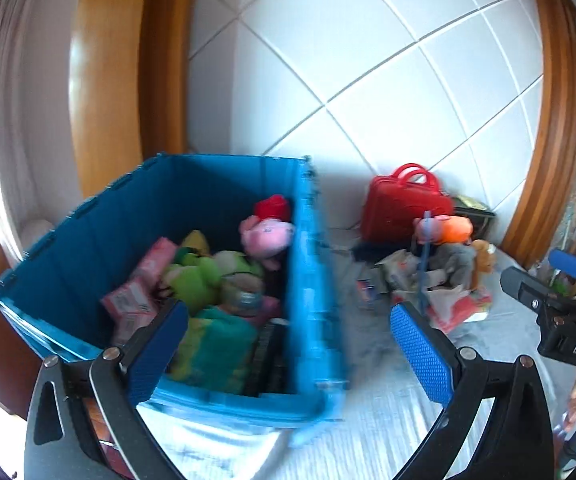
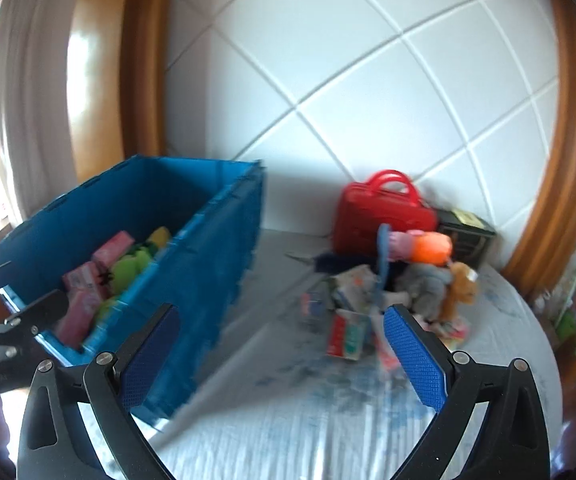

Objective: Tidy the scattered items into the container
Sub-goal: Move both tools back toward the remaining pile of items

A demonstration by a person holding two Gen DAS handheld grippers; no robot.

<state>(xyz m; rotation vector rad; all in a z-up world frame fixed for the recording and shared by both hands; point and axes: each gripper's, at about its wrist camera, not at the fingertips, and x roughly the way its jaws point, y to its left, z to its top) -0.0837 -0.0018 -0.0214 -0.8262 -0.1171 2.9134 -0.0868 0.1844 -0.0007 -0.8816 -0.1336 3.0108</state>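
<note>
**Both grippers empty above a bed with a half-filled blue crate**

White quilted wall panels (image 2: 368,80) framed by curved wooden trim fill the upper part of both views, and a pale patterned bedsheet (image 2: 308,420) covers the lower part. On the sheet, at centre left of the left wrist view, stands the blue plastic crate (image 1: 312,280). It holds a pink plush pig with a red top (image 1: 266,232), a green plush (image 1: 196,276), pink packets (image 1: 128,304) and a striped green cloth (image 1: 216,344).

At centre right of the right wrist view lies the scattered pile (image 2: 392,280), well apart from the crate: a red toy case (image 2: 380,212) against the wall, a black box (image 2: 468,228) beside it, a pink and orange plush (image 2: 420,246), a grey plush (image 2: 424,284), a brown plush (image 2: 462,292) and small cartons (image 2: 348,332). Much of it is blurred.

The left gripper (image 1: 288,348) is spread wide with nothing between its blue pads, straddling the crate's near right corner. The right gripper (image 2: 280,356) is likewise wide and empty, low over the sheet between crate and pile.
</note>
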